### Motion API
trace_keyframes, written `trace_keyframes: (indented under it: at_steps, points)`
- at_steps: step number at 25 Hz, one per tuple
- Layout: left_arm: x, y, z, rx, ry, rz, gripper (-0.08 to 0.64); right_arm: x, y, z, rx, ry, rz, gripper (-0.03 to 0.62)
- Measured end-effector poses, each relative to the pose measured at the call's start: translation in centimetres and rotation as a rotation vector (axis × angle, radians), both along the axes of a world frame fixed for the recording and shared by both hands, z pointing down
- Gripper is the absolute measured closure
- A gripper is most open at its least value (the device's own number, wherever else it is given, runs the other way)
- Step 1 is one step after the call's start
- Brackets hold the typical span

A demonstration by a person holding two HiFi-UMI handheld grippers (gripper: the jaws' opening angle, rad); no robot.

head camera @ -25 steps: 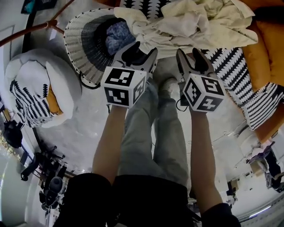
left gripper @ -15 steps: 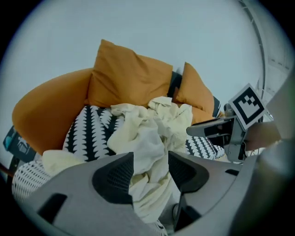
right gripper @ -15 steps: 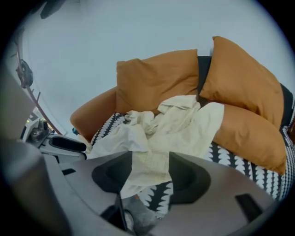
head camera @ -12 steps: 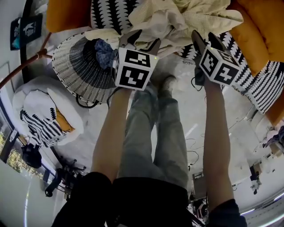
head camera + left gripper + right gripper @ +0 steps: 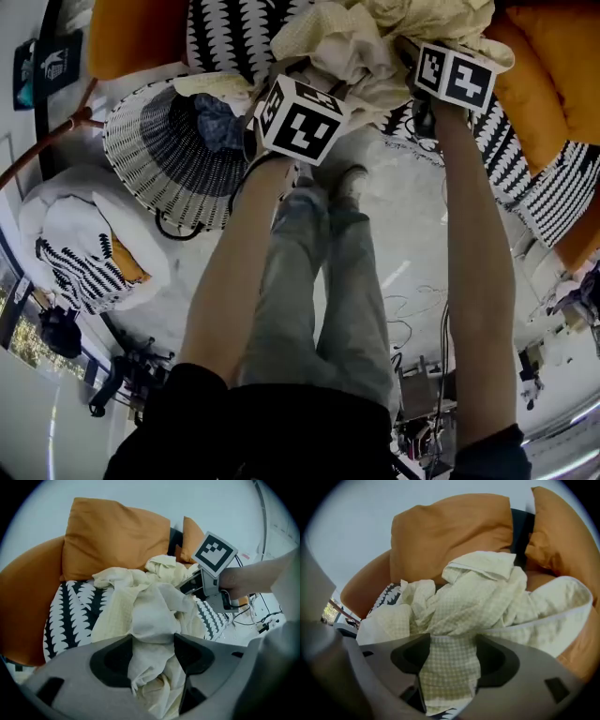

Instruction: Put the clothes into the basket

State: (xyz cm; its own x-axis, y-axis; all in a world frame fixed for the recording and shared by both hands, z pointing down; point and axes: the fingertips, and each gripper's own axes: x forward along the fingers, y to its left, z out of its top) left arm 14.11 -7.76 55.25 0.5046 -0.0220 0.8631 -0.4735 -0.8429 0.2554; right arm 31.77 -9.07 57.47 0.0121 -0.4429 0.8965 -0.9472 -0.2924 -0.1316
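A heap of cream clothes [image 5: 356,37] lies on the black-and-white sofa seat [image 5: 225,33]. My left gripper [image 5: 298,73] pushes into the heap's near edge, a fold of cream cloth [image 5: 150,616] standing between its wide jaws. My right gripper [image 5: 417,52] reaches into the heap further right, with checked cream cloth [image 5: 450,667] between its jaws. Both pairs of jaws have just been opening and neither pinches the cloth. The round black-and-white woven basket [image 5: 159,155] stands on the floor to the left of the left gripper, a blue garment [image 5: 217,122] inside it.
Orange cushions [image 5: 544,75] back the sofa. A white pouf [image 5: 75,216] with a patterned cloth sits at the left beside the basket. The person's legs [image 5: 319,281] stand between the arms. Cables [image 5: 412,309] trail on the pale floor at the right.
Both grippers have moved away from the body onto the sofa and sunk into the cream heap. Their jaws stand wider than before, now with cloth between them.
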Motion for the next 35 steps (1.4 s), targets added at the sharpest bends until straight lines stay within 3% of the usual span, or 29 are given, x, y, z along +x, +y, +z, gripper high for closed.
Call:
trace_keyframes:
  at_steps: [3, 8, 9, 12, 14, 16, 19, 24, 30, 35]
  points:
    - [0.5, -0.3, 1.2, -0.04, 0.0, -0.027, 0.305, -0.2, -1.1, 0.9, -0.033, 0.023, -0.019, 0.318]
    - [0.7, -0.1, 3.2, -0.014, -0.021, -0.025, 0.309, -0.6, -1.0, 1.8, -0.023, 0.001, -0.015, 0.324]
    - [0.7, -0.2, 3.4, -0.018, -0.016, -0.032, 0.318, -0.8, -1.1, 1.8, -0.023, -0.012, -0.023, 0.345]
    - [0.3, -0.7, 3.6, -0.049, -0.017, -0.057, 0.389, -2.4, -1.4, 1.8, -0.032, -0.046, -0.075, 0.5]
    - [-0.1, -0.6, 3.7, -0.055, -0.031, -0.036, 0.486, -3.3, -1.5, 1.8, -0.042, -0.06, -0.095, 0.529]
    - [-0.3, 0.0, 3.4, -0.077, -0.025, -0.014, 0.506, -3.9, -1.4, 1.6, -0.037, -0.087, -0.099, 0.534]
    - [-1.4, 0.5, 2.2, -0.105, 0.0, -0.052, 0.509, -5.0, -0.8, 0.1, 0.032, -0.124, -0.083, 0.537]
    - [-4.7, 1.6, -0.9, -0.08, 0.055, -0.152, 0.511, -9.8, 0.9, -3.6, 0.204, -0.211, -0.038, 0.538]
    - [-9.9, 2.5, -5.5, -0.04, 0.155, -0.312, 0.511, -16.8, 2.6, -9.1, 0.335, -0.302, -0.135, 0.538]
    - [-15.4, 4.0, -9.4, 0.011, 0.19, -0.445, 0.511, -22.3, 3.8, -14.1, 0.399, -0.345, -0.276, 0.538]
